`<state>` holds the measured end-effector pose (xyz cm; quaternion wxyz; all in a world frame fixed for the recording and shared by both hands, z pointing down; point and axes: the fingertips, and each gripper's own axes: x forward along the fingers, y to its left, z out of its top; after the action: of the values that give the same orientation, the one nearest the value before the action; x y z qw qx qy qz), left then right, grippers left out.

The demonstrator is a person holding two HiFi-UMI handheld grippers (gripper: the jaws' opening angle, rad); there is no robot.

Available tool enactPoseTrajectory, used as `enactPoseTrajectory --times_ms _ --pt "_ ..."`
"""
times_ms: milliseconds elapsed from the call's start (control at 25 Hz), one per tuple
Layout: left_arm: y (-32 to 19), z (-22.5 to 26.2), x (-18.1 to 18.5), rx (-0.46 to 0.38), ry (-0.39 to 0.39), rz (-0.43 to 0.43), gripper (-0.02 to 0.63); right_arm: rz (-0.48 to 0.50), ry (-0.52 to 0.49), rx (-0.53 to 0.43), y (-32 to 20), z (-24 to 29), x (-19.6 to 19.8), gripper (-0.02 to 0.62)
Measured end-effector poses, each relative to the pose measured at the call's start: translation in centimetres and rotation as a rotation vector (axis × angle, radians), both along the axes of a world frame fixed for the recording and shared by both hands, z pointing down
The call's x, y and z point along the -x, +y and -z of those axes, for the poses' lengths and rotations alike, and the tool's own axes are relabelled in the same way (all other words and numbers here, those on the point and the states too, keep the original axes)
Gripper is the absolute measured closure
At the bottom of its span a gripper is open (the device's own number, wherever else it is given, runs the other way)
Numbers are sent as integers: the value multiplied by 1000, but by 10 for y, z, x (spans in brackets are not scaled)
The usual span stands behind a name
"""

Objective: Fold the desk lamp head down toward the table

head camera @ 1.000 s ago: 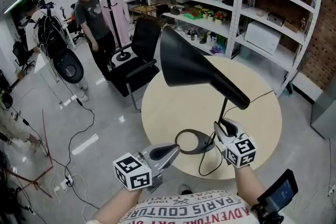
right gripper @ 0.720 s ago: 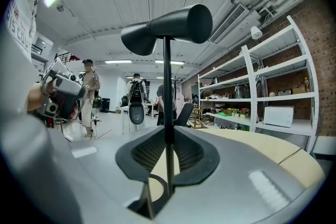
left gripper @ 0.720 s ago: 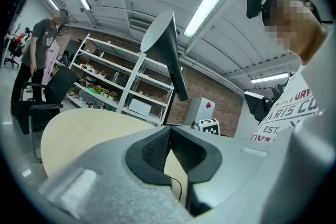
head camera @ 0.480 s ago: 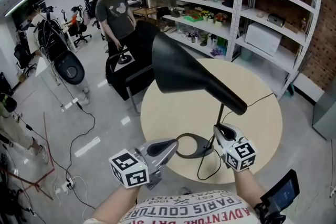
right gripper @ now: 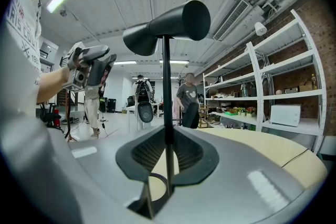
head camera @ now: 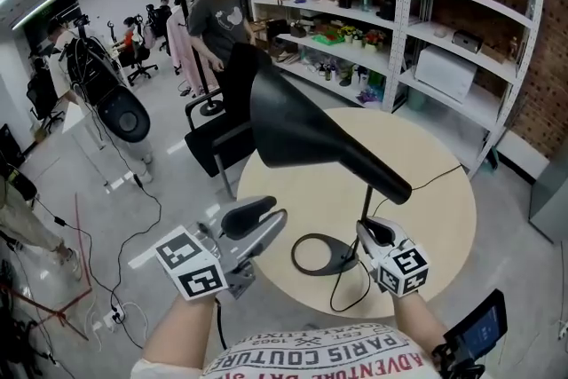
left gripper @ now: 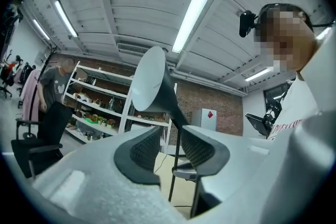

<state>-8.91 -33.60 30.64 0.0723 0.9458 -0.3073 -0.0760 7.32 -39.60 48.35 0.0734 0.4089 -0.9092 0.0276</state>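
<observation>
A black desk lamp stands on the round table. Its cone-shaped head is raised and tilted, above a thin stem and a ring base. My right gripper is shut on the stem low down; in the right gripper view the stem runs up between the pads of the gripper to the head. My left gripper hangs left of the base, off the table's edge. Its jaws are opening with nothing between them; the left gripper faces the lamp head.
The lamp's cable trails over the table's front edge. A black chair stands behind the table, with a person beside it. White shelves fill the back right. Cables lie on the floor at left.
My left gripper has risen and shifted left, and its jaws have parted. The right gripper stays at the stem. The person at the back has walked to the right.
</observation>
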Motion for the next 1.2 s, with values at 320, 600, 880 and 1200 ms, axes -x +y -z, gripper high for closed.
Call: enactPoseTrajectory --times_ms 320,600,880,1200 --pt "-18 54 15 -88 39 -15 453 7 -11 10 4 -1 7 551" --pt "-28 65 0 -98 60 -67 457 10 -12 13 1 -1 2 551" --pt "-33 68 -2 -111 50 -86 523 15 -14 12 0 -1 2 551" --pt "-33 65 -2 -140 11 -112 537 16 -19 14 -1 -4 2 551"
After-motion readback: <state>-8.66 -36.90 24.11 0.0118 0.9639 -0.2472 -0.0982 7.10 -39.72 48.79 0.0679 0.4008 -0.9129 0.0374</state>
